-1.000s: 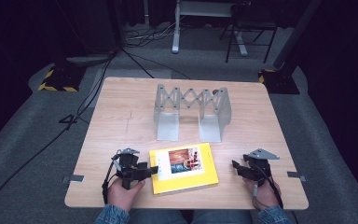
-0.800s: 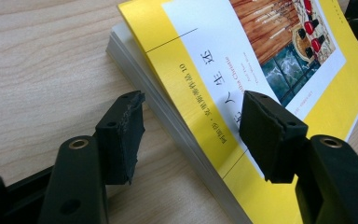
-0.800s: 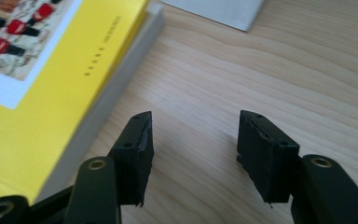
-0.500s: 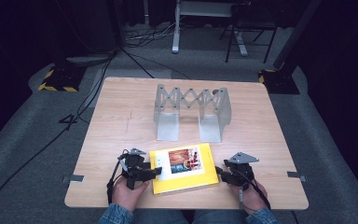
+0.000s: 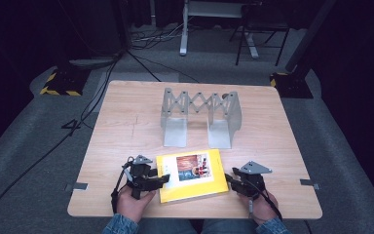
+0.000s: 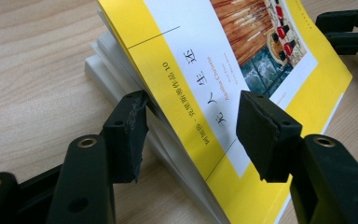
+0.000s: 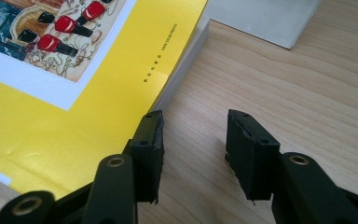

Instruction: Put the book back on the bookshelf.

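Pale wooden table carries a yellow book at its near edge, in front of a grey folding metal rack. At the book's left edge, the left gripper has its jaws apart around the lifted front cover, one pad under it and one above. Just beside the book's right edge, the right gripper sits with jaws apart, holding nothing.

R claw now closer to book, L claw astride its lifted cover.

The yellow book cover reads "Agatha Christie", "10" and "无人生还".
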Action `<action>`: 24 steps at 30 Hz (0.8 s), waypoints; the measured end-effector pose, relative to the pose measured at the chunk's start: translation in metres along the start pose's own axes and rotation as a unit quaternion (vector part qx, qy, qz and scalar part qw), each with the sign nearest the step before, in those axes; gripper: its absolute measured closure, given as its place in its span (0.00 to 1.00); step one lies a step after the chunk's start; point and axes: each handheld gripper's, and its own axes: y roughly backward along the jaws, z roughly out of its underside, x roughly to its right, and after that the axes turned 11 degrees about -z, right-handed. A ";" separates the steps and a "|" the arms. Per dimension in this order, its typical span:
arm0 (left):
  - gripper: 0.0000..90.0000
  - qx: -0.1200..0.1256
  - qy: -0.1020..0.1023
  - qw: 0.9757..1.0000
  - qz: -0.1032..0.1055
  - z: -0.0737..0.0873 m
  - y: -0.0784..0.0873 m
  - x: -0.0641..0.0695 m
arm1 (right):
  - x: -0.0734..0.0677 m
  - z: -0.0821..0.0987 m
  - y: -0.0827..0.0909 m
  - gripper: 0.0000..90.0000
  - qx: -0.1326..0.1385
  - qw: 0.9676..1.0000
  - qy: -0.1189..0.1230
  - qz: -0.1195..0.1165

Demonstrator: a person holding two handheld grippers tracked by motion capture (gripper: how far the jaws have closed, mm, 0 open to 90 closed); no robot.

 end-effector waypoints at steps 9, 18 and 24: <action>0.52 0.008 -0.046 0.999 0.015 0.003 -0.003 0.017 | 0.000 -0.001 -0.001 0.63 0.000 1.000 -0.001 0.004; 0.57 0.006 -0.026 0.999 0.018 0.003 0.000 0.012 | 0.000 -0.001 -0.001 0.63 0.000 1.000 -0.002 0.004; 0.60 0.005 -0.026 0.999 0.036 0.005 -0.002 0.011 | 0.000 -0.001 -0.001 0.63 0.000 1.000 -0.002 0.004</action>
